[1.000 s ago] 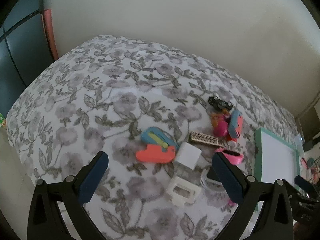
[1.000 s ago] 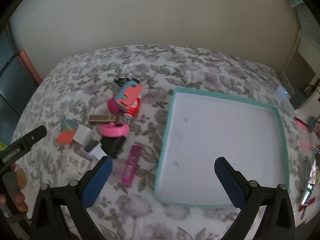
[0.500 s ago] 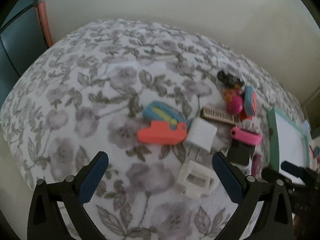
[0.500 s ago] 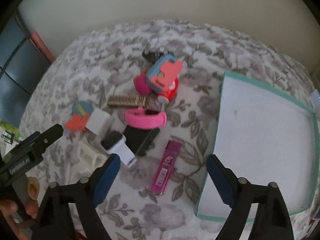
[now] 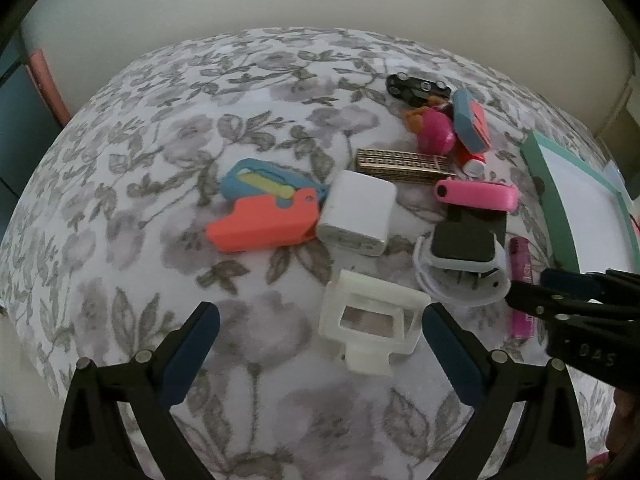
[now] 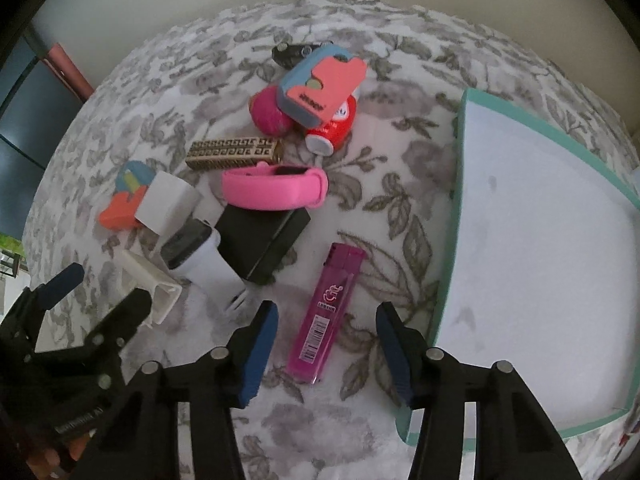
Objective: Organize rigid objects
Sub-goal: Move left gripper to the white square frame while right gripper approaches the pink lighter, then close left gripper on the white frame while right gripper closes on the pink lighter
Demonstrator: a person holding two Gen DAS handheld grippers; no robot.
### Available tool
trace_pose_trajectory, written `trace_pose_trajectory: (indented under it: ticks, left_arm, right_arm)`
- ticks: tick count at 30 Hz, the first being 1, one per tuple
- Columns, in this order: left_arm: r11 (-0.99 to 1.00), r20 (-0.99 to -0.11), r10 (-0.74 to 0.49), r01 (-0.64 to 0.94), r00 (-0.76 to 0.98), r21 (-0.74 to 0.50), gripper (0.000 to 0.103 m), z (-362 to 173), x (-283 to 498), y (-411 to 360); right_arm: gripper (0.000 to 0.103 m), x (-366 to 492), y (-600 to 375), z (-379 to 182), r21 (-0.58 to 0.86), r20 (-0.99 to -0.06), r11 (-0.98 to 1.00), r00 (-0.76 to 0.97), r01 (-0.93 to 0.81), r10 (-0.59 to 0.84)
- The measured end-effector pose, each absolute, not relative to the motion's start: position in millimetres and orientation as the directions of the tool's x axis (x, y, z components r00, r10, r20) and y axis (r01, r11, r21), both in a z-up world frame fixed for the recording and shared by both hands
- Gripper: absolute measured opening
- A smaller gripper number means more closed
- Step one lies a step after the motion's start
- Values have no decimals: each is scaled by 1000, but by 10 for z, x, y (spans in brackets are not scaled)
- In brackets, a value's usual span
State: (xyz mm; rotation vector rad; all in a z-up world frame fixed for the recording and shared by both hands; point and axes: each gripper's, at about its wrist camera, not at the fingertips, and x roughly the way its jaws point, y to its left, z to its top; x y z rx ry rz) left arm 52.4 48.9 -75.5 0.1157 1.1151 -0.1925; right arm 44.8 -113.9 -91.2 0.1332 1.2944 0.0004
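Nearest, we list the right gripper (image 6: 326,350): its jaws are closing, the pads not yet touching the magenta lead case (image 6: 327,316) that lies lengthwise between them on the floral cloth. Bare cloth runs along both long sides of the case.

Left gripper (image 5: 320,352): jaws spread wide, nothing pinched. A white plastic frame (image 5: 374,322) lies flat between them, nearer the right-hand pad, with open cloth to its left.

Just right of the case we note the teal-rimmed tray (image 6: 460,184), white inside, holding nothing. Its near left wall stands close beside the right jaw; a narrow strip of cloth separates it from the case.

Next out:
- white charger with dark face (image 6: 200,256), touching a black box (image 6: 262,236);
- pink band (image 6: 274,190), resting on the far edge of that box;
- white cube adapter (image 5: 358,212), pressed against a coral and blue cutter (image 5: 264,216).

Further:
- gold patterned bar (image 6: 234,154), just behind the band;
- magenta ball (image 6: 268,114), red can (image 6: 334,126) and a blue and coral case (image 6: 324,84) leaning over them, all touching.

Farthest, a black toy car (image 5: 416,87).

The floral surface (image 5: 160,120) is open to the left and beyond the cluster, up to its far edge at the wall.
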Motion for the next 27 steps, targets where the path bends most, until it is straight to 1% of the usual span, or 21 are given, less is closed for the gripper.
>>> trace_pose_trajectory:
  ticks: [2,4,7,9,10,11,13,15,17,19,22,27]
  left_arm:
    - [974,-901,-87,225,426,13,98,-776,533,440]
    - [970,-904,-68,239,422,38,98,-817,537,386]
    - [965,-908,-69,257,413,44,98,-858,548,318]
    - [962,-909,-65,267,412,52,87,-881,566,283]
    - [961,-912,-64,271,405,53,80,-900,581,271]
    - [960,-916,-64,274,396,51,78,-921,590,260]
    - [960,-917,-70,277,392,45,77,-938,593,251]
    - [959,-915,-73,280,396,45,75,-937,598,247]
    - [958,-914,-91,287,395,28,63,-934,607,239]
    - [956,-914,-93,291,394,28,62,-936,603,222]
    - [953,-914,-102,302,392,23,55,-927,598,202]
    - [951,-914,-84,305,397,45,55,-925,597,160]
  right_arm:
    - [49,458,-1136,-949,94,-961,993,266,74,71]
    - [48,466,-1128,-973,81,-963,994,263,70,60]
    - [48,480,-1117,-973,60,-963,996,268,61,42]
    - [48,480,-1085,-992,37,-962,998,274,51,22]
    - [48,472,-1077,-993,31,-962,998,274,48,17]
    - [48,475,-1052,-992,29,-962,998,274,48,14]
    - [47,491,-1031,-998,34,-961,998,277,54,18]
    - [44,495,-1041,-1008,31,-959,998,282,58,14]
    - [43,486,-1089,-998,27,-958,998,286,58,9]
    - [43,481,-1070,-998,4,-957,999,289,45,-9]
    - [43,468,-1052,-985,-9,-957,999,289,37,-19]
    - [43,452,-1033,-980,-20,-954,999,298,27,-27]
